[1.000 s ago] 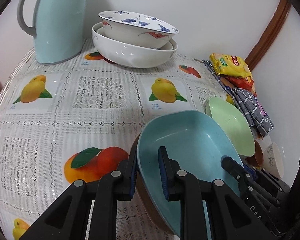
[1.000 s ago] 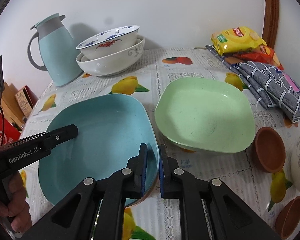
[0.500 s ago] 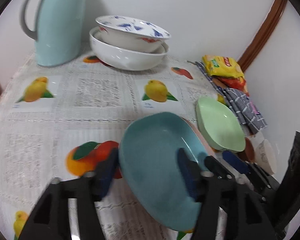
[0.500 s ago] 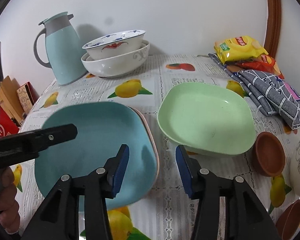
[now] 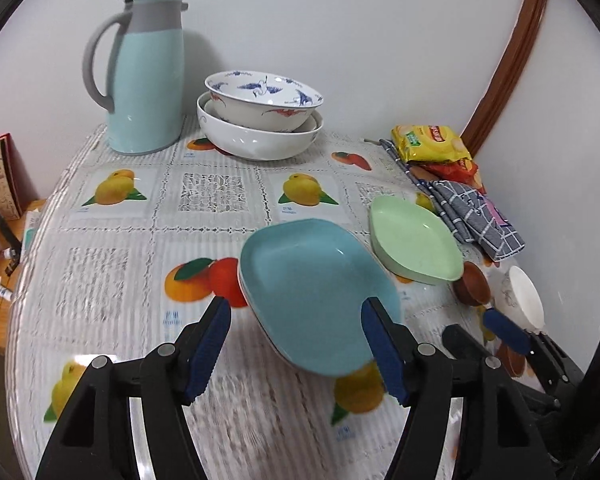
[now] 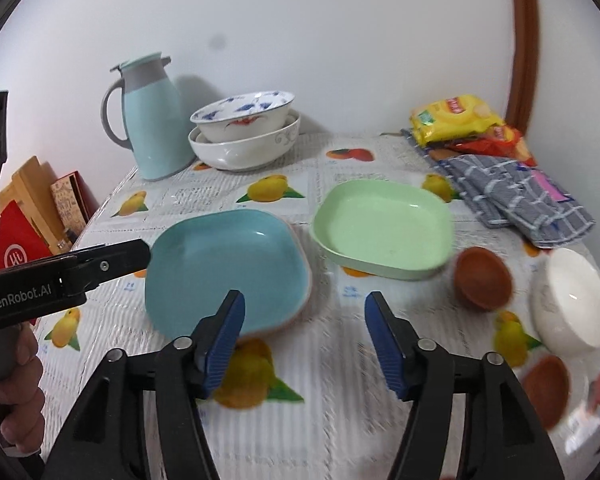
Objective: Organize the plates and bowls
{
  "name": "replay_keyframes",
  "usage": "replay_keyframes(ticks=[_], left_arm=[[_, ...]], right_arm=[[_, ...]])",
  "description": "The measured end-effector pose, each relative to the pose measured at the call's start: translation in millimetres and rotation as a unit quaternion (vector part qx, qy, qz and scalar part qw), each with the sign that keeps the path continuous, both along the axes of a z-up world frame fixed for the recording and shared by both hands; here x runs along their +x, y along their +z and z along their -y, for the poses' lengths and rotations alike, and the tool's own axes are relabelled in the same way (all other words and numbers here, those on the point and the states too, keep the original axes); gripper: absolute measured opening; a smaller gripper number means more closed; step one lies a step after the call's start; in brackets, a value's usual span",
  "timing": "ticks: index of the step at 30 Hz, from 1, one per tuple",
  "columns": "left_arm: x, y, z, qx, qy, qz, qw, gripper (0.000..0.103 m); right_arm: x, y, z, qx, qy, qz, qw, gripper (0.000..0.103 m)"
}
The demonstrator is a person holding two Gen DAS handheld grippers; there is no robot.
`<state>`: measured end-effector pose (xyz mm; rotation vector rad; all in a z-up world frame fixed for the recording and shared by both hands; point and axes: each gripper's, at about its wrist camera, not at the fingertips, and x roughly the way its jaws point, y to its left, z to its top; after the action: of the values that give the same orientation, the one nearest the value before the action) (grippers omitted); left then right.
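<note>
A light blue plate [image 5: 312, 280] [image 6: 224, 268] lies on a pinkish plate [image 6: 309, 280], whose rim just shows beneath it. A green plate [image 5: 414, 236] [image 6: 384, 232] sits to its right. Two large bowls [image 5: 260, 120] [image 6: 244, 132] are stacked at the back. My left gripper [image 5: 296, 328] hangs open over the blue plate's near edge, pads clear of it. My right gripper [image 6: 305, 312] hovers by the plate's near right corner, its jaws opening with nothing between them. The left gripper's fingers [image 6: 108, 260] reach in from the left at the plate's far side.
A pale blue jug [image 5: 148, 76] stands at the back left. Snack packets [image 5: 432, 144] and a checked cloth [image 5: 472, 216] lie at the right. Two small brown bowls [image 6: 482, 276] [image 6: 546, 384] and a white bowl [image 6: 572, 296] sit front right. Boxes [image 6: 20, 232] stand past the table's left edge.
Both grippers were shut on the blue plate's rim and have let go. They have pulled back and upward. The plate now rests flat on the pinkish one.
</note>
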<state>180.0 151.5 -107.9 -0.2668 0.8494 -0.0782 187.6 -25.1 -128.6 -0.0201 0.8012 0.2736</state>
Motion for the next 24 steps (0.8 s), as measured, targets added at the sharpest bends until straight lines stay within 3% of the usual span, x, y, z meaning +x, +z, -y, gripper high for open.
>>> replay_keyframes(ticks=[6, 10, 12, 24], left_arm=[[-38.2, 22.8, 11.4, -0.02, -0.009, 0.033, 0.9992, 0.066], [-54.8, 37.7, 22.1, -0.007, -0.003, 0.045, 0.9989, 0.066], [-60.2, 42.5, 27.5, 0.009, 0.002, 0.044, 0.999, 0.066], [-61.0, 47.5, 66.5, 0.024, -0.05, 0.02, 0.9982, 0.066]], right_arm=[[-28.6, 23.4, 35.7, 0.017, -0.027, 0.007, 0.999, 0.068], [-46.4, 42.4, 68.0, 0.044, -0.062, 0.022, 0.997, 0.071], [-51.7, 51.5, 81.7, 0.055, -0.062, 0.007, 0.997, 0.079], [-78.3, 76.3, 126.6, 0.038, -0.093, 0.044, 0.994, 0.08]])
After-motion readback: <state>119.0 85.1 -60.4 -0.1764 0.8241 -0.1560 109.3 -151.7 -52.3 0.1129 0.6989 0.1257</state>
